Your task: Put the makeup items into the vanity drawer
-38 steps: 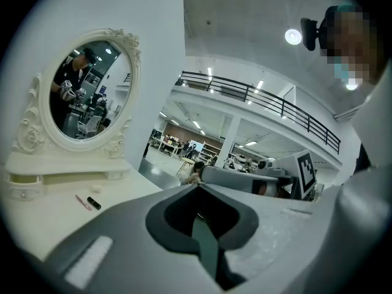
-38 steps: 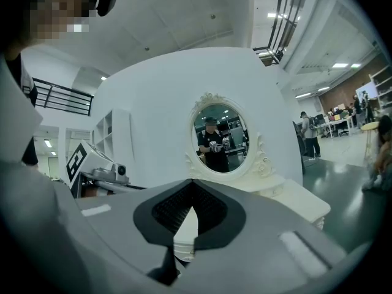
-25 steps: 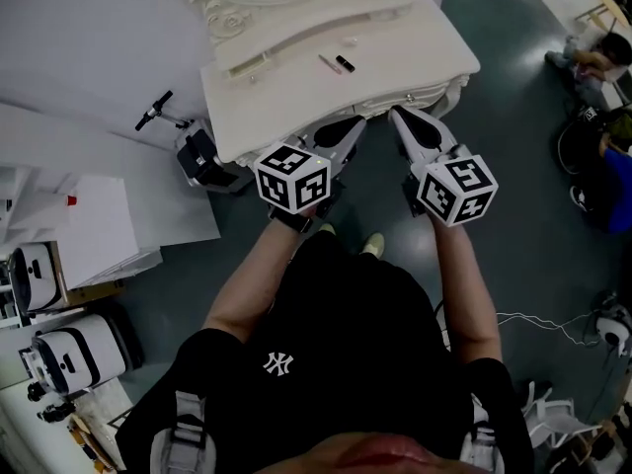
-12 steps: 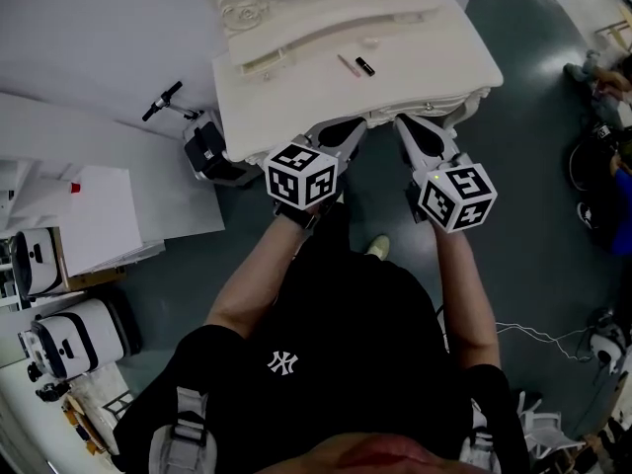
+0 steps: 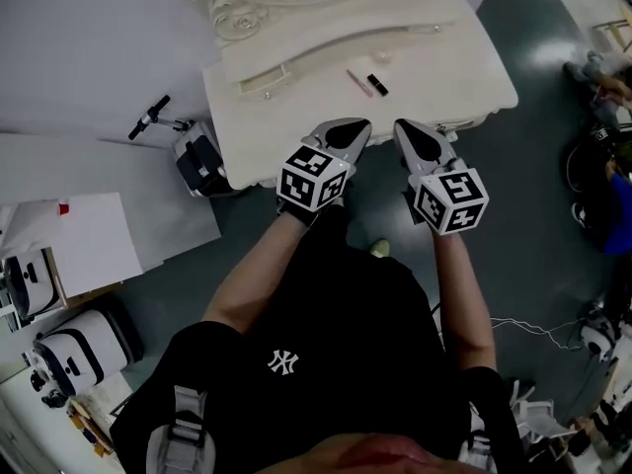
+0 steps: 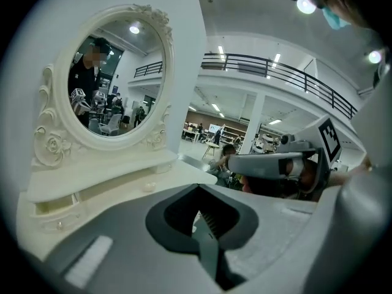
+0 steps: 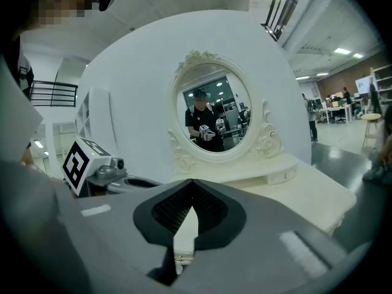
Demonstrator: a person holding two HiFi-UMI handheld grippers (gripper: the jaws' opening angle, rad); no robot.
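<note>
- Head view: the left gripper [image 5: 354, 126] and the right gripper [image 5: 405, 128] sit side by side at the front edge of the cream vanity counter [image 5: 286, 117], tips pointing toward it.
- The jaws of both grippers are pressed together with nothing between them.
- A pink stick [image 5: 359, 83] and a black tube [image 5: 377, 85] lie just beside each other on the counter, beyond the tips and untouched.

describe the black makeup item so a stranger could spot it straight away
Start at the cream vanity. On its flat top lie two small sticks, close together. The black makeup item is the shorter, dark one, to the right of the longer pink stick.
</note>
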